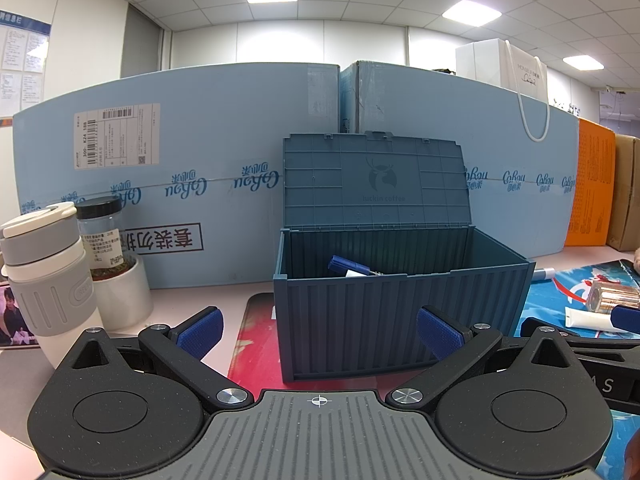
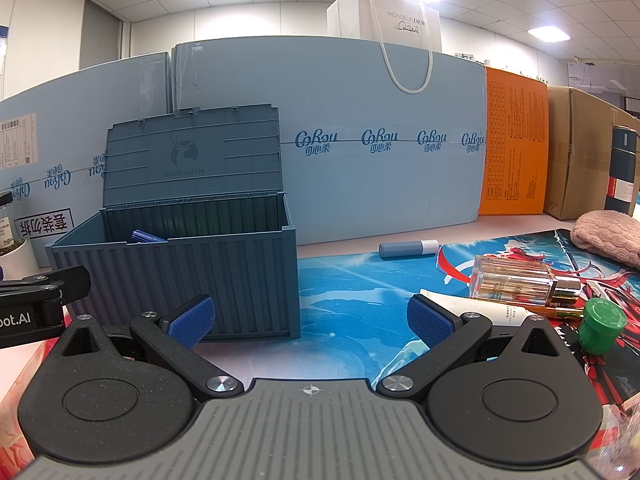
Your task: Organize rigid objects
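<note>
Currently both the left gripper (image 1: 319,330) and right gripper (image 2: 310,320) stand spread and empty before the open storage box (image 2: 180,280), so the next step is judged to be fetching the perfume bottle (image 2: 516,282) lying right of it on the surface.

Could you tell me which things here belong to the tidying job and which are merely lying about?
Belonging to the job:
- open blue container box
- blue item inside it
- blue-and-white tube
- perfume bottle
- white tube
- green-capped bottle

Lying about:
- light blue cartons
- white gift bag
- grey tumbler
- pink knit item
</note>
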`<state>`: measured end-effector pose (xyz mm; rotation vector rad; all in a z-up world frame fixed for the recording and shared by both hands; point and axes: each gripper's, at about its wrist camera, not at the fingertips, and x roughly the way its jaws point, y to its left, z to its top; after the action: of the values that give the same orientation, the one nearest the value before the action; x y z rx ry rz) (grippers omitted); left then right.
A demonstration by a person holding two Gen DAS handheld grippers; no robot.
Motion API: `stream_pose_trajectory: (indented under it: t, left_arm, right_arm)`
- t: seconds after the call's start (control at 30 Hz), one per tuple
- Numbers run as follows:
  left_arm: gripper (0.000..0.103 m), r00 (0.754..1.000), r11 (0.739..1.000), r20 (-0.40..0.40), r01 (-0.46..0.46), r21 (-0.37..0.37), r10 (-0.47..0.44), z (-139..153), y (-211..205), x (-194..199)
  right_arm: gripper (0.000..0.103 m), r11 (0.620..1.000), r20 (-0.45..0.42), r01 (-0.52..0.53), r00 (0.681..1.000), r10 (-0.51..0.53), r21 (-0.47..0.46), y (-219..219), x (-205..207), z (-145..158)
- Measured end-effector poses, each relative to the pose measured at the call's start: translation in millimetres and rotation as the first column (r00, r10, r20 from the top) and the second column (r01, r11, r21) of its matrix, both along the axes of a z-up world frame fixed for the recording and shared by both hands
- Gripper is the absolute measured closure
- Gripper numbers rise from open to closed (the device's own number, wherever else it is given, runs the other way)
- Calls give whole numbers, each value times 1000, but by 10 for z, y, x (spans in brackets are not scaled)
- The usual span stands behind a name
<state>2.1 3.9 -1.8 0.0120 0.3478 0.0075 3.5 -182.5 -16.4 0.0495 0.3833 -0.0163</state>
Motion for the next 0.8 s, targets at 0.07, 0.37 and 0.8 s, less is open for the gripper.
stream_pose_trajectory:
  t: [0.07,0.37,0.8]
  left_arm:
    - [0,1000,1000,-1,0,0,0,0,-3,2]
    - [0,1000,1000,-3,2,3,-2,-6,-16,10]
    - [0,1000,998,-26,16,-68,-18,-23,99,49]
  right_arm:
    - [0,1000,4,-1,1000,1,1,-3,-12,5]
    - [0,1000,0,-3,1000,3,14,-21,10,-18]
    - [0,983,37,-85,996,80,165,-190,-13,-12]
